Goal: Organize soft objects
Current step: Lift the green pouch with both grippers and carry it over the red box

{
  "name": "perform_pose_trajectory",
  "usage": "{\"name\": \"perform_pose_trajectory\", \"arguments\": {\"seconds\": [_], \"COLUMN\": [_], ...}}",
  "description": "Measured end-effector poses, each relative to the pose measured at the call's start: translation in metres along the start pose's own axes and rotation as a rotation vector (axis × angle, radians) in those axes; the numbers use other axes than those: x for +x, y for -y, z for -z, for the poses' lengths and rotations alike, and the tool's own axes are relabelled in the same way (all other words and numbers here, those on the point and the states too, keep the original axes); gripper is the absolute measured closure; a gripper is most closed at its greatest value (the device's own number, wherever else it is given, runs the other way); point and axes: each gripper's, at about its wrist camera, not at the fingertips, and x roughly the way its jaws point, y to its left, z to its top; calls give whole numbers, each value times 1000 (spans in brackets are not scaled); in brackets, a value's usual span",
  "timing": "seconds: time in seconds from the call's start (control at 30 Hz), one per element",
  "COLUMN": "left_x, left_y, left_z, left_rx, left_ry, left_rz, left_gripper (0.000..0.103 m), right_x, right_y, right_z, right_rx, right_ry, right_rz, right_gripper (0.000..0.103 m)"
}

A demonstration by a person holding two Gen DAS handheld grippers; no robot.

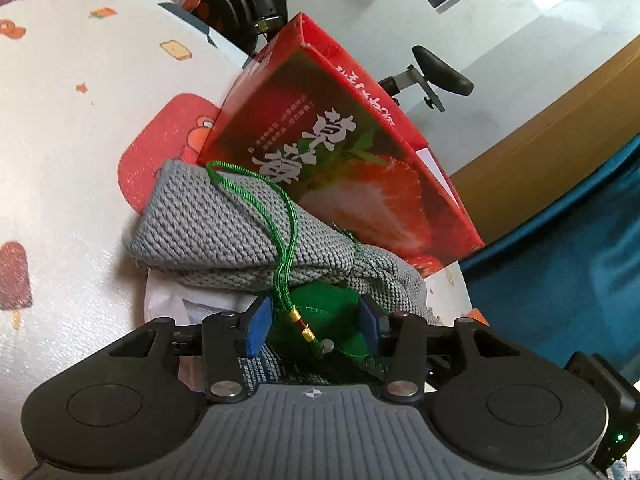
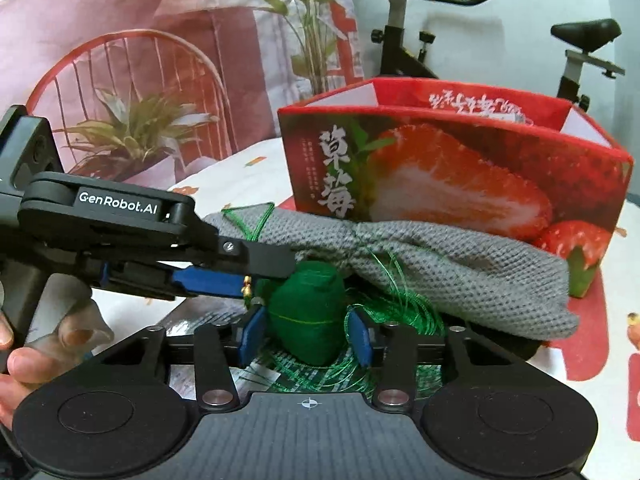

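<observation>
**Green pouch between both tongs, in front of the box**

The green stuffed pouch [image 2: 308, 312] sits on the worktop [image 1: 60, 140], just below the front edge of the grey knitted cloth [image 1: 224, 220] and in front of the red strawberry box [image 1: 340, 152].

It looks light, plump and squashy, so it should give under pressure and not slip. The middle of its body is the place to hold it. The thin cord [image 1: 286, 216] lies looped over the knit, and the loose tassel threads [image 2: 392, 304] are likely to snag on the weave if the pouch is lifted quickly. The knit is floppy and would sag from any single hold.

The right tongs [image 2: 306, 334] are half-closed around the pouch and appear to pinch its sides. The left tongs [image 1: 316, 326] also have the pouch between their pads, but I cannot tell whether they press on it or sit loose.

Count:
- One pouch, with one cord.
- One knitted cloth.
- One box.
- One red mat [image 1: 160, 140].
- Two tongs.
- One bare hand [image 2: 20, 352] in view.
</observation>
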Motion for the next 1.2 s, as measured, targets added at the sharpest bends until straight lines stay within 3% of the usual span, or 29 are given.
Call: {"name": "perform_pose_trajectory", "arguments": {"seconds": [0.43, 1.07, 1.2], "left_x": [-17, -68, -76], "left_y": [14, 63, 80], "left_z": [8, 22, 5], "left_rx": [48, 152, 169], "left_ry": [15, 133, 147], "left_rz": [-2, 43, 54], "left_gripper": [56, 56, 56], "right_x": [-18, -81, -92], "right_y": [-4, -24, -23], "right_z": [3, -7, -29], "right_rx": [19, -46, -31], "right_ry": [19, 178, 204], "right_rz": [-22, -5, -7], "right_gripper": [65, 66, 66]}}
